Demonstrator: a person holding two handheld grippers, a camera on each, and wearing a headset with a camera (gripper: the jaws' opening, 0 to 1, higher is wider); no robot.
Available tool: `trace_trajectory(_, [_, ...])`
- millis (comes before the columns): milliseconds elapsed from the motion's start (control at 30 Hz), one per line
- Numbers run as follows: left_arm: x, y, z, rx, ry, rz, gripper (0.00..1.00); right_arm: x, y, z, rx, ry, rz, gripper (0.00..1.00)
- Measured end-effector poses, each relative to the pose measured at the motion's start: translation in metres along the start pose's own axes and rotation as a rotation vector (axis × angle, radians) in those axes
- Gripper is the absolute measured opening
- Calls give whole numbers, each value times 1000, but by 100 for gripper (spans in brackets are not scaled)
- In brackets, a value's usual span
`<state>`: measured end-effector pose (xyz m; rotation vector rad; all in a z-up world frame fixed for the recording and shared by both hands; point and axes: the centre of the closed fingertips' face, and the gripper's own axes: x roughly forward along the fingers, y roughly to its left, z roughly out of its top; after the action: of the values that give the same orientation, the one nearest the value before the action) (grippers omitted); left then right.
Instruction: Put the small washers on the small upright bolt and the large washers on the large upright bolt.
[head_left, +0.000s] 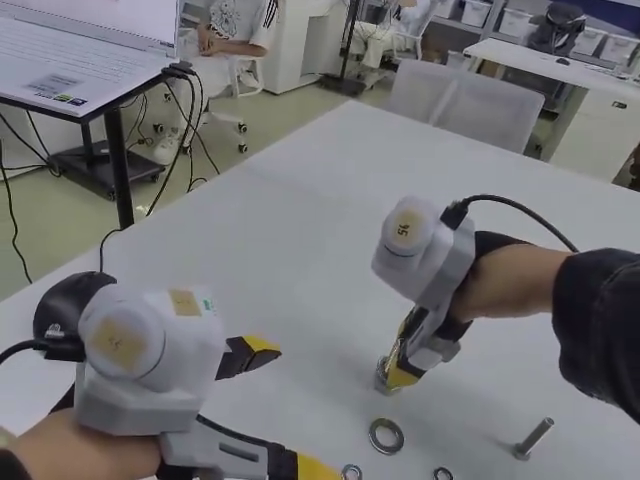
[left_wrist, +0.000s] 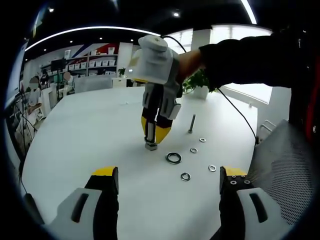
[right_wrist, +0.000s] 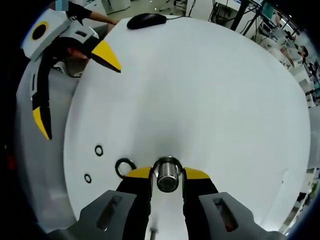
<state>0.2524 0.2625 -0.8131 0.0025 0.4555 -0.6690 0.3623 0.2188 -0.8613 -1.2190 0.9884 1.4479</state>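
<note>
My right gripper (head_left: 400, 374) (left_wrist: 151, 135) (right_wrist: 168, 181) is shut on the large bolt (head_left: 384, 379) (left_wrist: 150, 145) (right_wrist: 168, 170), holding it upright with its lower end on the white table (head_left: 300, 220). A large washer (head_left: 386, 436) (left_wrist: 173, 158) (right_wrist: 125, 167) lies flat close beside it. Several small washers (head_left: 351, 471) (left_wrist: 185, 176) (right_wrist: 99, 150) are scattered nearby. The small bolt (head_left: 533, 438) (left_wrist: 192, 123) seems to stand on its head further out. My left gripper (head_left: 290, 410) (left_wrist: 168, 174) (right_wrist: 74, 89) hovers open and holds nothing, short of the washers.
A black mouse (head_left: 58, 306) (right_wrist: 146, 20) sits on the table by my left hand. A laptop (head_left: 80, 40) rests on a side desk, and a grey chair (head_left: 460, 100) stands at the table's far edge. A person sits in the background.
</note>
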Motion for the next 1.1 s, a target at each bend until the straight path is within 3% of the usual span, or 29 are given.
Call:
trace_trajectory(833, [1, 0, -1, -5, -2, 0, 83, 7, 1, -2, -11, -4, 5, 25])
trace_trajectory(1100, [2, 0, -1, -4, -1, -4, 83, 5, 0, -3, -8, -13, 3, 35])
